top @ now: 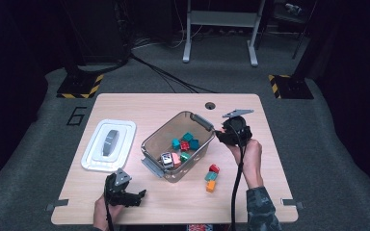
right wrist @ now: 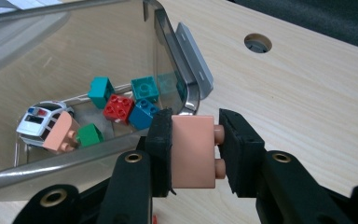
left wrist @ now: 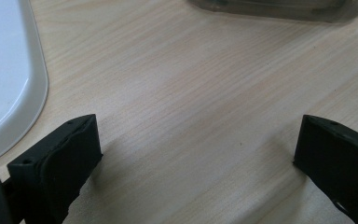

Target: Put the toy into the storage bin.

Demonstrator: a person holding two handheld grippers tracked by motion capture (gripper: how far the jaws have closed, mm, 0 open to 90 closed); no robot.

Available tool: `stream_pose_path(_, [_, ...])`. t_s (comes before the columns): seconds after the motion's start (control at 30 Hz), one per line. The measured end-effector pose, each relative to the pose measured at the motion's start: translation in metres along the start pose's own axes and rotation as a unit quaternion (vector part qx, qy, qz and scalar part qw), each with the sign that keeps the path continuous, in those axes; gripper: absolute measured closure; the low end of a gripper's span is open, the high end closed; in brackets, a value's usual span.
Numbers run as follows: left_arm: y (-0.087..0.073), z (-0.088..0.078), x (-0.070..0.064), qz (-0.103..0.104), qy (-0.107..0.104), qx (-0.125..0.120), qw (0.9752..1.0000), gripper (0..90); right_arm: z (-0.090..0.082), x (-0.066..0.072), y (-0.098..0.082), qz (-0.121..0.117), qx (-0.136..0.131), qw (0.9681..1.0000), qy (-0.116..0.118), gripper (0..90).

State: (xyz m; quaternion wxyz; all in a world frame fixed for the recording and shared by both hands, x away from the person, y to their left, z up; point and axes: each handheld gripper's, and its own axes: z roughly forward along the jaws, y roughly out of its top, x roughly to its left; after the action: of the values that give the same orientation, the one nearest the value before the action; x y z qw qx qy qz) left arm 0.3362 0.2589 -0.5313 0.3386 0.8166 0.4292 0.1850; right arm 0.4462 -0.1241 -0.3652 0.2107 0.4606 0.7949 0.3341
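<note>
So the right tool (right wrist: pixel 195 149) is clamped on a pink brick (right wrist: pixel 193 151), one pad on its flat face and the other pressing against the stud side, studs pointing sideways toward that second pad. The thing that matters here: the clear bin (top: pixel 149 149) sits just to the left of the tool in the high view, and the brick hangs right at the bin's near rim by the grey handle (right wrist: pixel 195 67), not yet over the opening as far as I can tell. In the right gripper view the bin's inside lies ahead and to the left, with teal, red, blue and green bricks and a little toy car already in there. So I'd guess the coming move is a short hop across the rim and then let go.

The left tool (left wrist: pixel 198 154) is spread wide with nothing in it, parked low over the bare desk (left wrist: pixel 191 93) near the white lid (left wrist: pixel 4 70), well away from the bin's far side. The right hand is clearly the nearer one.
</note>
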Motion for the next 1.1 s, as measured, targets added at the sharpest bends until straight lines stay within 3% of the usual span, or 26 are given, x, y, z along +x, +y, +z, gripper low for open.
stream_pose_path(0.63, [0.0, 0.0, 0.0, -0.004, 0.002, -0.002, 1.0, 0.3, 0.023, 0.024, 0.027, -0.041, 0.005, 0.9988, 0.025, 66.1])
stream_pose_path(0.9, [0.0, 0.0, 0.0, -0.004, 0.002, -0.002, 1.0, 0.3, 0.041, 0.026, 0.029, -0.04, 0.032, 0.9982, 0.032, 65.9])
stream_pose_path(1.1, [0.0, 0.001, 0.0, -0.003, 0.003, -0.004, 1.0, 0.3, 0.05, 0.026, 0.025, -0.046, 0.053, 0.9972, 0.025, 65.6])
